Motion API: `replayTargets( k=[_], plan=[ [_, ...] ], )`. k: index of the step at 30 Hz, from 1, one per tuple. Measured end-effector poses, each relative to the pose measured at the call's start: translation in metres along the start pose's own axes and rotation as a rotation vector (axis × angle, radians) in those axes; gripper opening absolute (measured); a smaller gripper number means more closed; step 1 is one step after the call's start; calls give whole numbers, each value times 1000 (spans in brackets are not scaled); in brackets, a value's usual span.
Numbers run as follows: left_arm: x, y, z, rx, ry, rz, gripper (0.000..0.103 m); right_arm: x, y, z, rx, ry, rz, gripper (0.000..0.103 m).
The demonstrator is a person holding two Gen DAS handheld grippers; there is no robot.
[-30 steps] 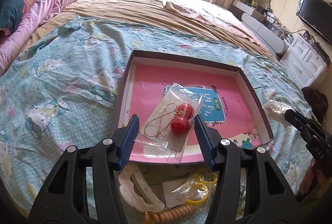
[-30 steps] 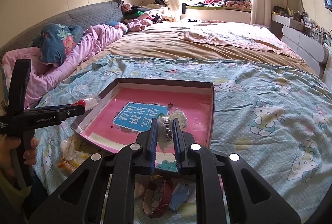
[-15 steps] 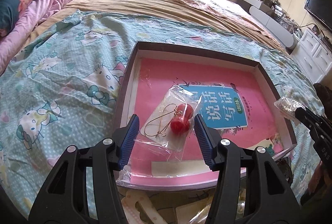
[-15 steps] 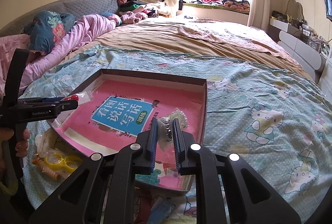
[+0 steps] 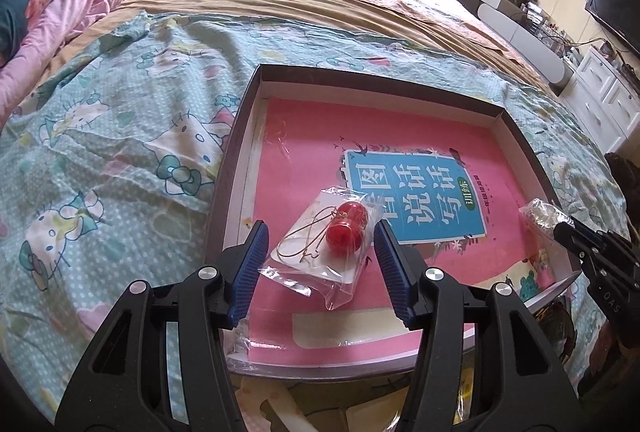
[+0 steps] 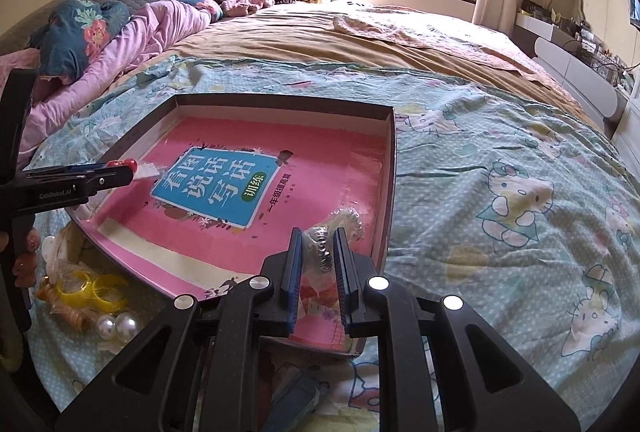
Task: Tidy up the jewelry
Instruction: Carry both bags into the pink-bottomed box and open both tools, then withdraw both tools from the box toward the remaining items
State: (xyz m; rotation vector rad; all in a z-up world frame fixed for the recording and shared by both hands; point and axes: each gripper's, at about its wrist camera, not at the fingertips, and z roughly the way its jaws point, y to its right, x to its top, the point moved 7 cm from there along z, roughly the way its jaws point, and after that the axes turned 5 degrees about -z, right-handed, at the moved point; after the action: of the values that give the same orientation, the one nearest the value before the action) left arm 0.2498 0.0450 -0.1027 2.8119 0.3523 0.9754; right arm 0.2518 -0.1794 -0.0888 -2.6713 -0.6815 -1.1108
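Left wrist view: the left gripper (image 5: 320, 256) holds a clear bag of red-bead earrings (image 5: 334, 238) over the tray's (image 5: 372, 82) near-left part — probably to set it inside.

Right wrist view: the right gripper (image 6: 316, 258) pinches a bag with a silver piece (image 6: 322, 248) tightly near the tray's right edge.

book (image 5: 400, 168) in tray (image 5: 360, 76) — tray on bed (image 5: 120, 120)
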Motion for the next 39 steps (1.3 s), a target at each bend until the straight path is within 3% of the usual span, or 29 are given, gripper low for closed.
replayTargets(
  k=[9, 15, 19, 23, 32, 39],
  plan=[
    [-4, 0, 2, -5, -19, 0, 46, -11, 1, -6, 58, -30, 85, 19],
    [-8, 0, 0, -10, -21, 3, 47, -7, 2, -20, 66, -2, 98, 29],
    [-10, -2, -3, -9, -21, -6, 55, -4, 5, -33, 81, 29, 129, 54],
    [-9, -6, -12, -15, -8, -28, 56, 0, 7, -46, 89, 48, 148, 59],
    [0, -14, -46, -6, 50, -74, 87, 9, 12, -76, 74, 101, 135, 63],
    [3, -12, -77, -3, 103, -62, 93, 12, 5, -99, 77, 135, 115, 64]
  ],
)
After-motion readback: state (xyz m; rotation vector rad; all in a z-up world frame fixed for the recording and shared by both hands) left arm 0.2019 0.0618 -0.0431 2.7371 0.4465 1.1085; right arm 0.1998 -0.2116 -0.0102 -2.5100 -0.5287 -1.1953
